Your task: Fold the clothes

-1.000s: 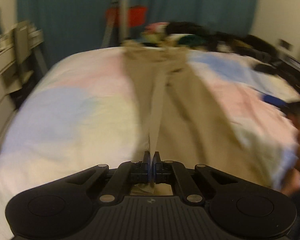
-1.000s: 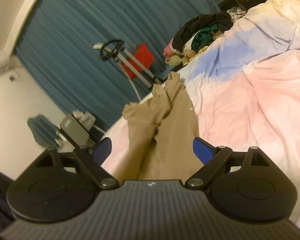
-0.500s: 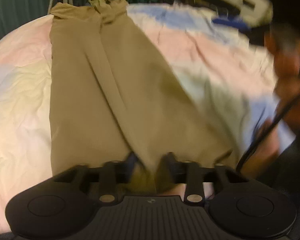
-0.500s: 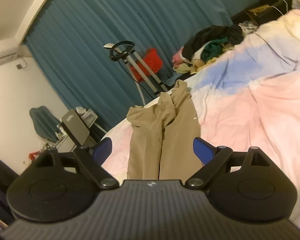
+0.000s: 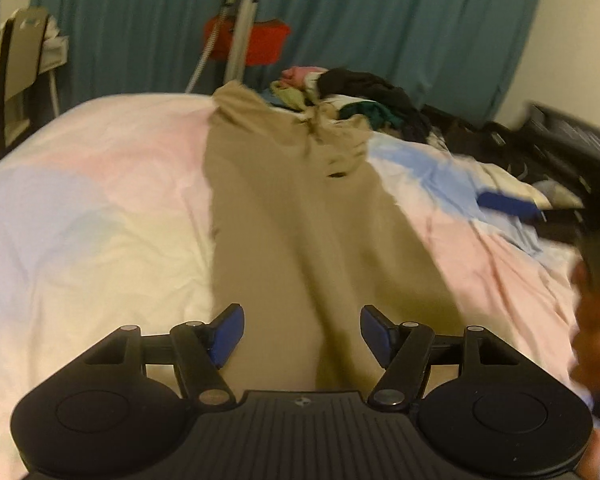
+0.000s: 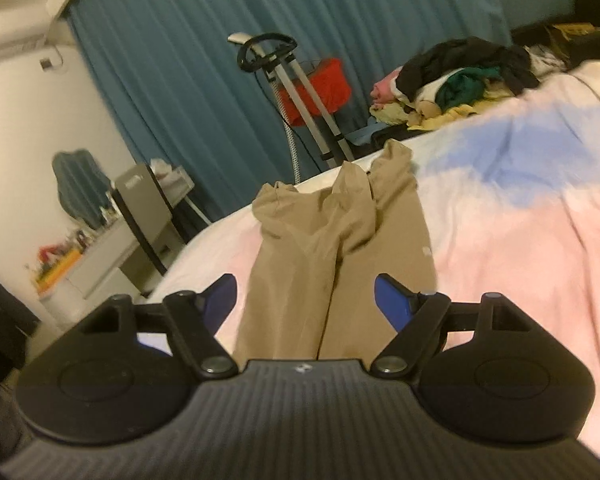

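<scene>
The khaki trousers (image 5: 300, 216) are lying lengthwise down the middle of both views, legs side by side, the waistband crumpled at the far end near the upper centre of the frame, on the pastel bedspread (image 5: 100, 208). The left gripper (image 5: 302, 334) is hovering over the near leg ends with its blue pads spread wide and nothing between them. The right gripper (image 6: 305, 300) is doing the same in its own view, fingers wide apart and empty, the seam between the two legs running straight up between them.

From where I'm standing, the next fold looks like bringing the cuffs up toward the waist, or laying one leg over the other. To do that well, each gripper should be pinching through both layers of cloth at a cuff corner, lifting evenly so the legs aren't skewing, and the bunched waistband wants flattening first. The pile of unfolded clothes (image 6: 460, 80) is sitting in the upper right, well apart. A steamer stand (image 6: 300, 92) is standing against the teal curtain (image 6: 180, 60) beyond the bed.
</scene>
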`<state>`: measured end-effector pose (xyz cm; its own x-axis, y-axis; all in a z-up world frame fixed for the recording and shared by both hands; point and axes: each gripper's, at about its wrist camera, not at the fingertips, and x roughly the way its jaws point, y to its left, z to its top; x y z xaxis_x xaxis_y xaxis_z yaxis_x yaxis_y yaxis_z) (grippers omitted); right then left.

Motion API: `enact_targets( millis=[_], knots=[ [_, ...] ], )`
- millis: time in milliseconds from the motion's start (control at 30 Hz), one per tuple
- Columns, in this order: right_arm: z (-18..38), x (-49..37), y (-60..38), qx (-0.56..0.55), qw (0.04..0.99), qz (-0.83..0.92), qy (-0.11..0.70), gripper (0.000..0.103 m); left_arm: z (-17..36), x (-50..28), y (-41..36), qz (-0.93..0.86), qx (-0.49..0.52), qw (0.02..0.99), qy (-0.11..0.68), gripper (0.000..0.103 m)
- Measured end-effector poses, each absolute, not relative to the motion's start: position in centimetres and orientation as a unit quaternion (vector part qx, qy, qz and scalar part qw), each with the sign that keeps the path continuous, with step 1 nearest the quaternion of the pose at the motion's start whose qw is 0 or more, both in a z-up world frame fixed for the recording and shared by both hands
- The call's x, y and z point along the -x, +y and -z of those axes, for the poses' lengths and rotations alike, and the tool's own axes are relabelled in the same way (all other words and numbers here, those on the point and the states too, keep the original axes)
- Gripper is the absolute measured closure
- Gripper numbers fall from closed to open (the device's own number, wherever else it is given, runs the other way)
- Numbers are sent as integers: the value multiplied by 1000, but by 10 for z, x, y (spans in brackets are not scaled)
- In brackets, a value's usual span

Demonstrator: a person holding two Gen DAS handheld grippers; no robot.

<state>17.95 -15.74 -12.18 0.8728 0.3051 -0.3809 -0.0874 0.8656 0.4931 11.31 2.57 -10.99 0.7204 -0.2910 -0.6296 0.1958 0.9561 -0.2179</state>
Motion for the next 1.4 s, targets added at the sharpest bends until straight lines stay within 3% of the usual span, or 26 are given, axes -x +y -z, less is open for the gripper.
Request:
enact_targets(
  millis=[133, 233, 333, 567, 833, 1000, 1033, 1100, 1133, 1167, 1400],
  knots=[
    [140, -267, -149, -225, 938, -75, 252, 25, 127, -138, 36, 115, 97, 925, 350, 36],
    [156, -329, -141, -211, 939, -43, 270, 36, 139, -151, 43, 109, 103, 925, 349, 36],
    [171, -367, -137, -203, 940, -9, 275, 36, 156, -167, 51, 108, 129, 916, 365, 36],
    [184, -379, -134, -206, 939, -7, 277, 89, 168, -178, 61, 116, 160, 909, 366, 36],
    [183, -340, -152, -234, 943, 71, 227, 91, 167, -175, 62, 111, 164, 910, 364, 36],
    [192, -333, -158, -254, 927, 75, 265, 84, 162, -173, 61, 107, 155, 914, 359, 36],
    [189, -327, -157, -250, 926, 69, 274, 78, 161, -173, 61, 108, 153, 915, 358, 36],
    [180, -312, -153, -234, 926, 48, 294, 50, 159, -171, 60, 111, 151, 914, 359, 36],
    [175, -295, -151, -231, 926, 37, 296, 30, 157, -168, 59, 113, 150, 914, 360, 36],
    [169, -278, -150, -227, 926, 27, 299, 20, 155, -166, 59, 116, 149, 913, 361, 36],
    [148, -151, -154, -220, 908, -20, 356, 18, 137, -139, 56, 138, 137, 909, 368, 32]
  ],
)
